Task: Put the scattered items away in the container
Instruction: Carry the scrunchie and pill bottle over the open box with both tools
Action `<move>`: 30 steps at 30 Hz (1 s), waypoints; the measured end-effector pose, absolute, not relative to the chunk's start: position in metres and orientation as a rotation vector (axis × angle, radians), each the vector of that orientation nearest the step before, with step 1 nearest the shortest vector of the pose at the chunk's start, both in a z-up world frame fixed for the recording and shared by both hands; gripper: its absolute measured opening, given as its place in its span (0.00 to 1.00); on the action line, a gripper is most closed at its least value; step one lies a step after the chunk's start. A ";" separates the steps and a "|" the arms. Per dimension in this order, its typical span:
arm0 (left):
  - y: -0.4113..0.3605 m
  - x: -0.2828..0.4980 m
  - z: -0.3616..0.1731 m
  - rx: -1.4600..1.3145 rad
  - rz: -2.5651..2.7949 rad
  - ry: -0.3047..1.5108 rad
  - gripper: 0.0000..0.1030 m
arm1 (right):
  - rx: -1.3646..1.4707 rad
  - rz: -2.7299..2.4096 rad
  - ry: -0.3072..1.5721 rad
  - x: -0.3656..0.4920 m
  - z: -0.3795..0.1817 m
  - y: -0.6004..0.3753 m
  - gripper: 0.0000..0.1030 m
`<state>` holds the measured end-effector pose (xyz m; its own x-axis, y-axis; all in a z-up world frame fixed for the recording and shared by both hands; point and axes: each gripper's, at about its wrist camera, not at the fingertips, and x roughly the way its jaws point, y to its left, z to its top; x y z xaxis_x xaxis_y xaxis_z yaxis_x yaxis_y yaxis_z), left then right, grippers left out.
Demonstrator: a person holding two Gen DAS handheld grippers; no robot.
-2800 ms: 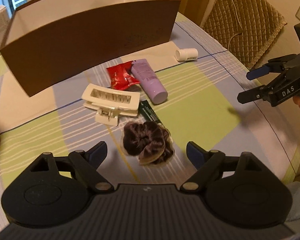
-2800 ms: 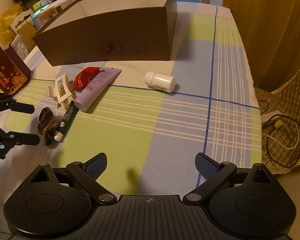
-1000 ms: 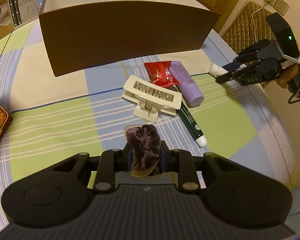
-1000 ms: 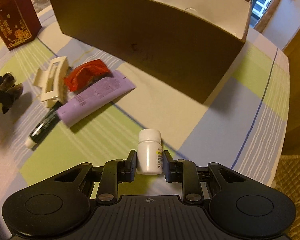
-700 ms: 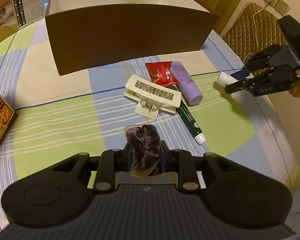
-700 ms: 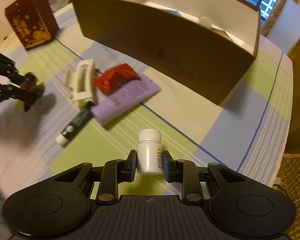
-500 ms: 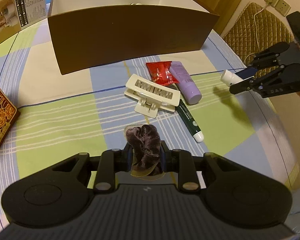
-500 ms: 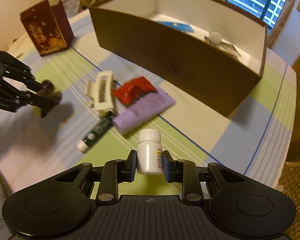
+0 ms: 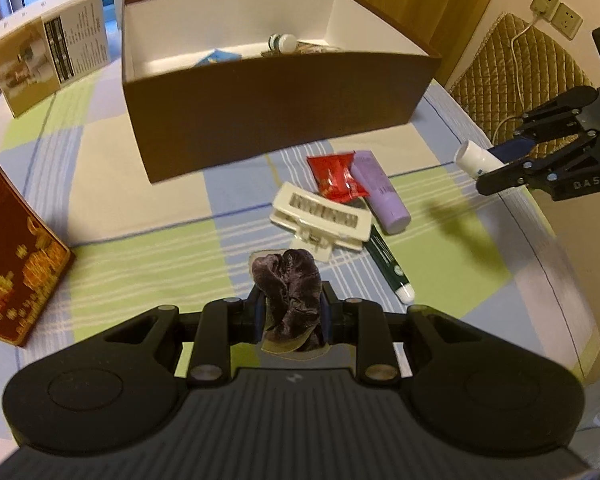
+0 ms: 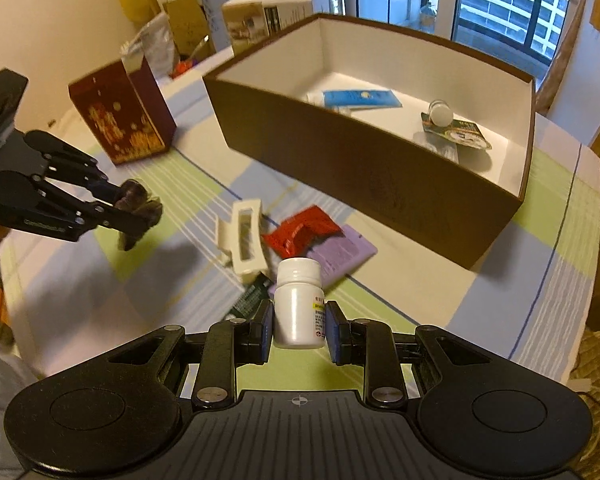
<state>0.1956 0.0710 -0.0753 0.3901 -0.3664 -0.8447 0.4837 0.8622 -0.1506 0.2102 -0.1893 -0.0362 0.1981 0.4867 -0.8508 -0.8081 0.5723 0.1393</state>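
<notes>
My left gripper (image 9: 288, 312) is shut on a dark purple velvet scrunchie (image 9: 288, 284), held above the checked tablecloth. My right gripper (image 10: 299, 326) is shut on a white pill bottle (image 10: 299, 304), also lifted off the table. The brown box (image 9: 276, 100) with white inside stands behind the clutter and holds a blue packet (image 10: 360, 99) and a small bulb (image 10: 440, 114). On the cloth lie a cream hair claw (image 9: 320, 218), a red sachet (image 9: 336, 178), a lilac tube (image 9: 380, 190) and a dark green tube (image 9: 388, 266). Each gripper shows in the other view, the left gripper (image 10: 128, 208) and the right gripper (image 9: 496, 164).
A dark red gift box (image 10: 120, 116) stands at the table's left side. A printed carton (image 9: 48, 62) sits to the left of the brown box. A quilted chair (image 9: 516, 76) with a cable is past the table's right edge. Bags and boxes are piled by the far wall.
Both grippers have risen with their loads, so the inside of the brown box now shows. The right gripper has also swung to face the box more squarely.
</notes>
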 end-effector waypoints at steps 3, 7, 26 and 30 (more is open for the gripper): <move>0.072 0.201 -0.068 0.130 -0.544 1.025 0.21 | -0.332 0.949 1.018 0.213 -0.030 -0.190 0.29; 0.070 0.208 -0.055 0.146 -0.564 1.006 0.21 | -0.283 0.970 1.027 0.218 -0.023 -0.190 0.29; 0.048 0.291 0.019 0.340 -0.614 0.831 0.21 | -0.195 0.974 0.913 0.287 0.033 -0.165 0.29; 0.037 0.314 0.024 0.387 -0.610 0.817 0.21 | -0.194 0.960 0.907 0.309 0.038 -0.154 0.29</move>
